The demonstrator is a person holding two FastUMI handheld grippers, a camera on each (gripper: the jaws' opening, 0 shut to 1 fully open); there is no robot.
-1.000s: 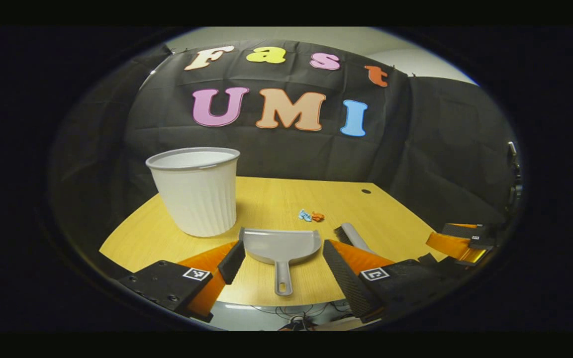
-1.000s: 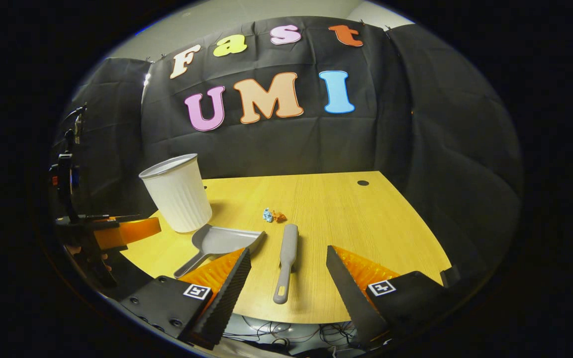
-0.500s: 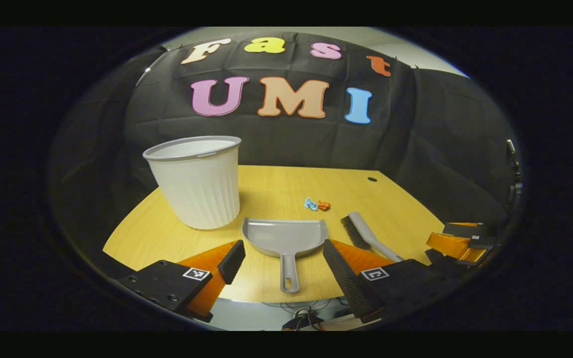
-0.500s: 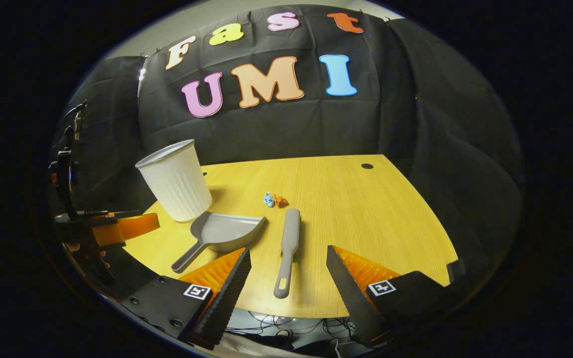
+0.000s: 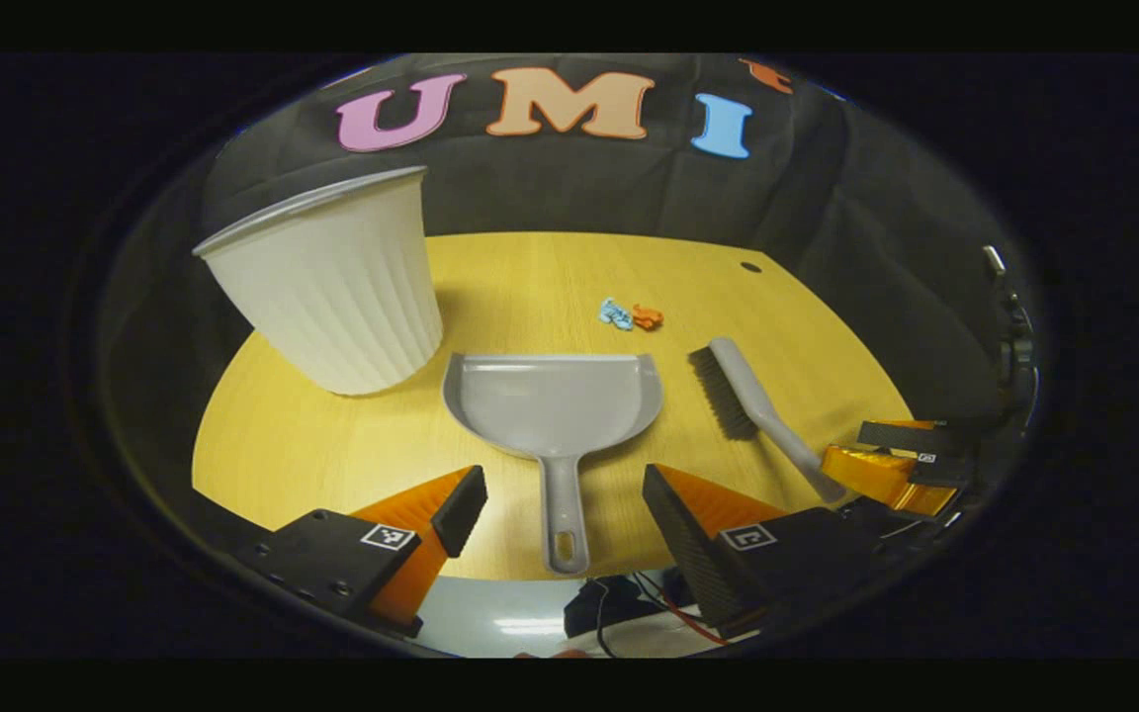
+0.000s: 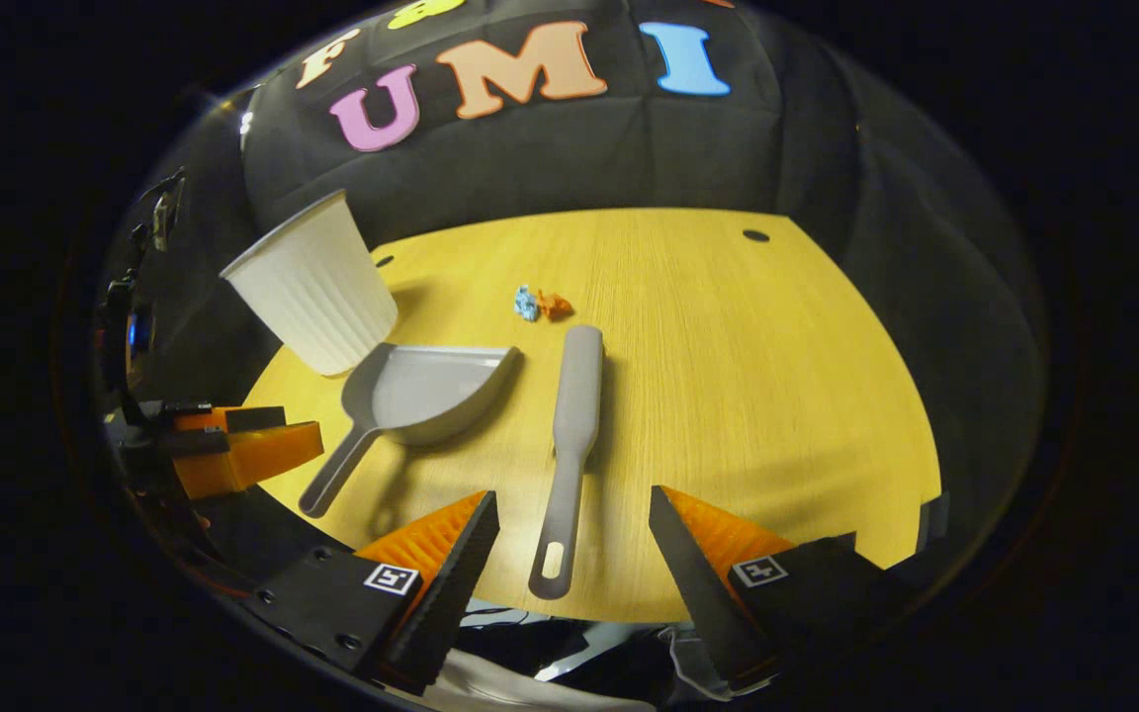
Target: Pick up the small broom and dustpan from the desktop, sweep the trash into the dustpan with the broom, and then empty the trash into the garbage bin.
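**Two tools lowered over their handles, nothing gripped yet**

Both tools have dropped and tipped forward over the last second; the counter (image 5: 332, 455) now sits higher and larger in each view, and the handles reach further down between the fingers.

Left tool (image 5: 560, 514): jaws wide apart, empty. The dustpan (image 5: 555, 400) lies flat at 12 o'clock from it, handle pointing straight back into the gap, touching neither finger.

Right tool (image 6: 574, 554): jaws wide apart, empty. The broom (image 6: 574, 415) lies at 12 o'clock, bristles facing away from the dustpan's side, handle end between the fingers, again untouched. In the left gripper view the broom (image 5: 757, 405) runs toward 4 o'clock, its handle ending by the right tool's orange finger.

Trash (image 5: 631, 315): a blue scrap and an orange scrap, touching, just beyond the dustpan's open lip, near the broom head.

Bin (image 5: 332, 282): upright at 10 o'clock, just beside the dustpan.

Judgement: approach is nearly done; each tool looks aligned for closing on its handle. Sweeping and emptying not begun.
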